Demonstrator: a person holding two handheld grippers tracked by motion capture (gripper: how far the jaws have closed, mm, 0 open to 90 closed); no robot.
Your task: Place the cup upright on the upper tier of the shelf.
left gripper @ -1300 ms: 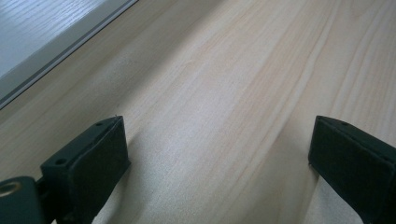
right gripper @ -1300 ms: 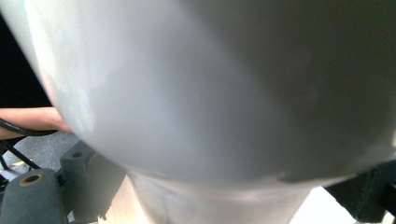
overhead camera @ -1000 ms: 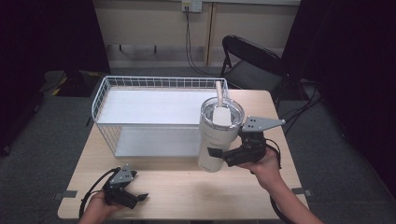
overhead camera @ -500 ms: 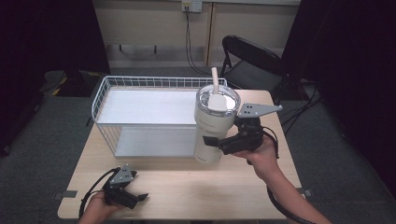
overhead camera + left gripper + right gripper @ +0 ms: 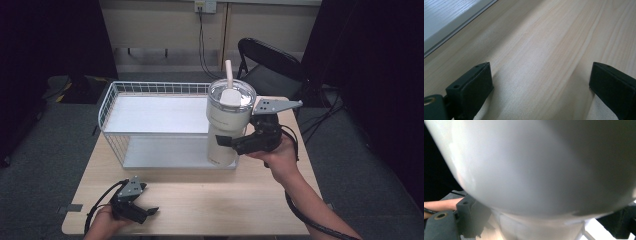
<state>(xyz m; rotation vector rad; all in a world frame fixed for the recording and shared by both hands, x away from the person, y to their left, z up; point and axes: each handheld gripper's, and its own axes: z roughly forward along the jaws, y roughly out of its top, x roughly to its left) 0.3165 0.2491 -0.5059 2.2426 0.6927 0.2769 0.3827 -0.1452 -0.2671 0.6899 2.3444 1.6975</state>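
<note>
A tall cream tumbler [image 5: 226, 125] with a clear lid and a straw is held upright above the table, at the right end of the white wire basket [image 5: 150, 88]. My right gripper [image 5: 231, 142] is shut on its narrow lower part from the right. In the right gripper view the tumbler [image 5: 536, 170] looms very close, and the right gripper [image 5: 544, 225] has a jaw on each side of its base. My left gripper [image 5: 145, 212] rests on the table near the front left corner. Its jaws stand open over bare wood, and the left gripper [image 5: 540, 82] holds nothing.
The basket has a white floor and takes up the back left half of the wooden table [image 5: 210, 200]. A black folding chair [image 5: 270, 65] stands behind the table's far right corner. A cable [image 5: 310, 220] trails along the right forearm.
The right gripper has carried the tumbler upward, farther back and slightly left, toward the basket's right end. The left gripper has stayed still.
</note>
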